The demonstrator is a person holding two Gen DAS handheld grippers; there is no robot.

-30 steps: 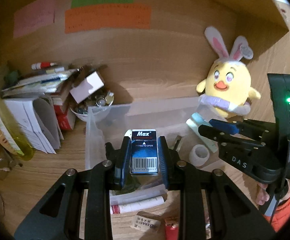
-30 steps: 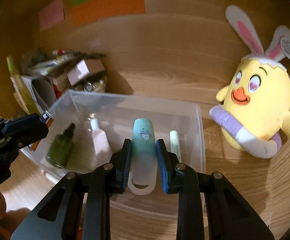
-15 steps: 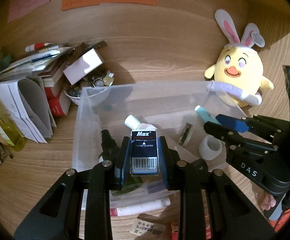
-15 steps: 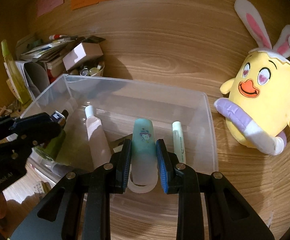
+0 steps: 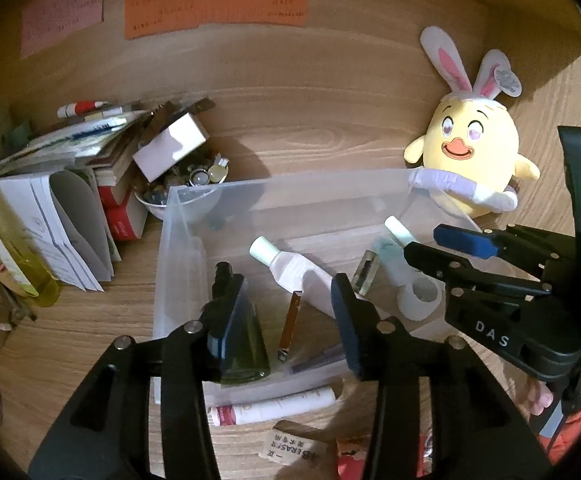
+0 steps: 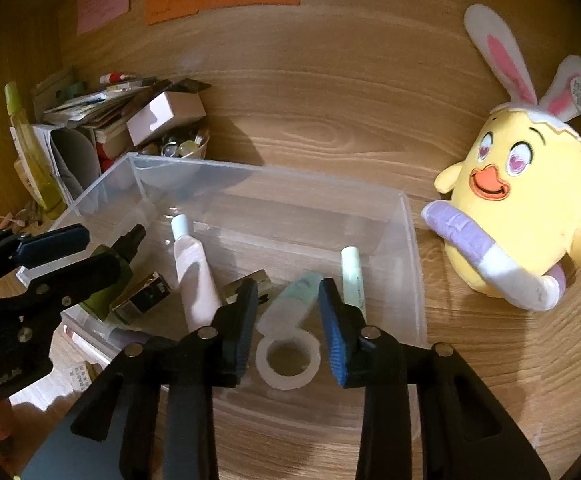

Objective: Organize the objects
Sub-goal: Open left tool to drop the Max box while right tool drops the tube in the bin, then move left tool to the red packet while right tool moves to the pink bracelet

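My left gripper (image 5: 286, 320) hangs over the clear plastic bin (image 5: 290, 178), its jaws opening. The Max staples box (image 5: 289, 324) is free of the pads, edge-on between them, and rests by the green bottle (image 6: 106, 276) in the bin (image 6: 274, 168). My right gripper (image 6: 286, 320) is over the bin's near right part, jaws opening too. The teal tube with a ring end (image 6: 290, 320) lies on the bin floor between its fingers, untouched. A pink tube (image 6: 194, 280) and a pale green pen (image 6: 352, 276) lie beside it.
A yellow plush chick (image 6: 522, 208) sits right of the bin. Stacked papers and books (image 5: 70, 200), a bowl of small items (image 5: 186, 196) and a yellow bottle (image 5: 22, 272) crowd the left. Tubes (image 5: 274, 404) and an eraser (image 5: 290, 444) lie in front of the bin.
Both grippers tilted down toward the bin, then opened. The left one let go of the staples box and the right one let go of the teal tube; both things now lie in the bin.
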